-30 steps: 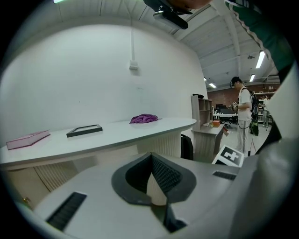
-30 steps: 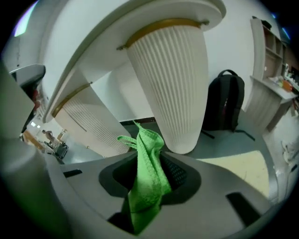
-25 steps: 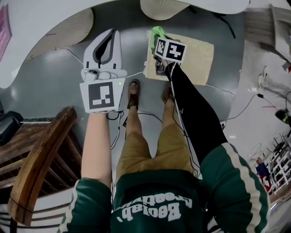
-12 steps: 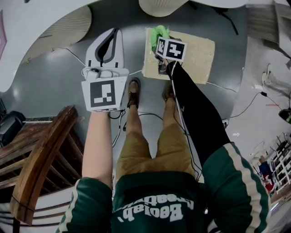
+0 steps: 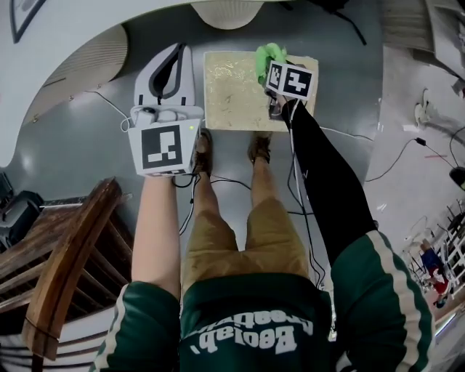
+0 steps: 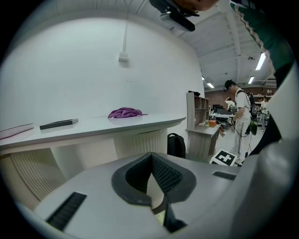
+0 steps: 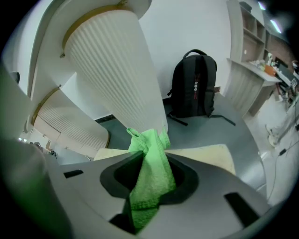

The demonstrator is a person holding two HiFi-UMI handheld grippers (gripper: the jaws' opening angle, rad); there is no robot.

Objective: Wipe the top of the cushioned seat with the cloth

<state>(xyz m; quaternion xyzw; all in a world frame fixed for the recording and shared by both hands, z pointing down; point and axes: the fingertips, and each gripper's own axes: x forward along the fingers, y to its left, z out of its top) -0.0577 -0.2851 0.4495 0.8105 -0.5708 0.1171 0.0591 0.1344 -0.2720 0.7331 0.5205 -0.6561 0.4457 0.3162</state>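
The cushioned seat (image 5: 236, 91) is a pale yellow square pad low on the grey floor, just beyond the person's shoes. My right gripper (image 5: 275, 71) hovers over the seat's far right part, shut on a bright green cloth (image 5: 268, 58) that bunches out past its tips. In the right gripper view the cloth (image 7: 149, 175) fills the gap between the jaws, with the seat (image 7: 205, 154) right below. My left gripper (image 5: 167, 69) hangs over bare floor to the left of the seat, shut on nothing; in the left gripper view its pads (image 6: 161, 175) meet.
A dark wooden chair (image 5: 65, 247) stands at lower left. A curved white counter (image 5: 65, 29) and ribbed pedestal (image 5: 229, 11) lie beyond the seat. Cables (image 5: 392, 156) trail over the floor. A black backpack (image 7: 194, 84) leans behind. A person (image 6: 240, 116) stands far off.
My right gripper has carried the green cloth from the seat's left edge across to its right side. The left gripper has stayed in place, still shut.
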